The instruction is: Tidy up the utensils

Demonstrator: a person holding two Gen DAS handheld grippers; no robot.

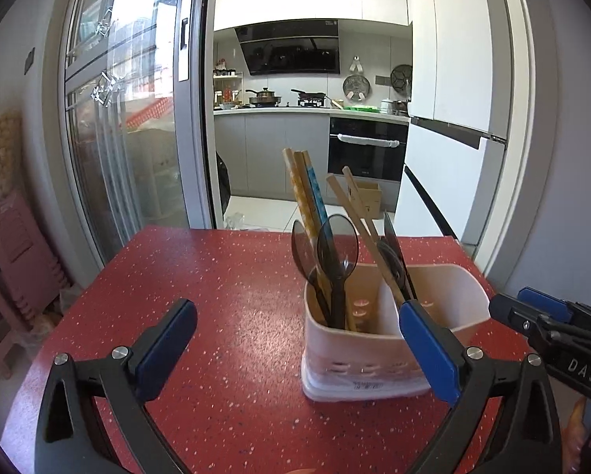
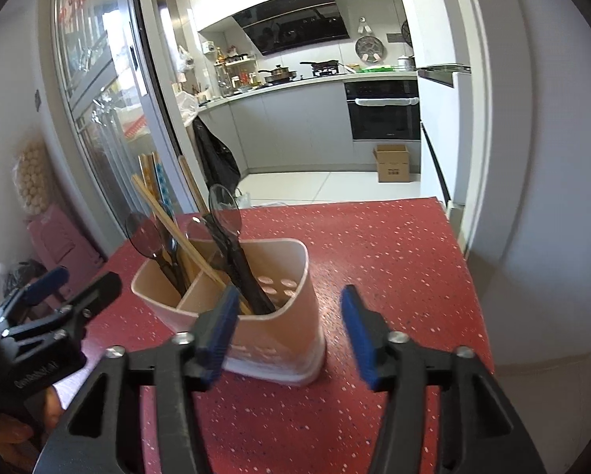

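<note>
Your left gripper [image 1: 297,326] and right gripper [image 2: 289,322] both stand wide apart and hold nothing; the spoons [image 1: 337,241] and chopsticks [image 1: 303,185] stand in the holder [image 1: 351,351] on the red worktop [image 1: 216,276]

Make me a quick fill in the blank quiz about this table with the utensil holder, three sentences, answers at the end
The tabletop under the utensil holder is speckled ____.
The dark spoons stand in the holder with their bowls pointing ____.
Between the fingers of the left gripper there is ____ held.

Answers: red; up; nothing
</note>
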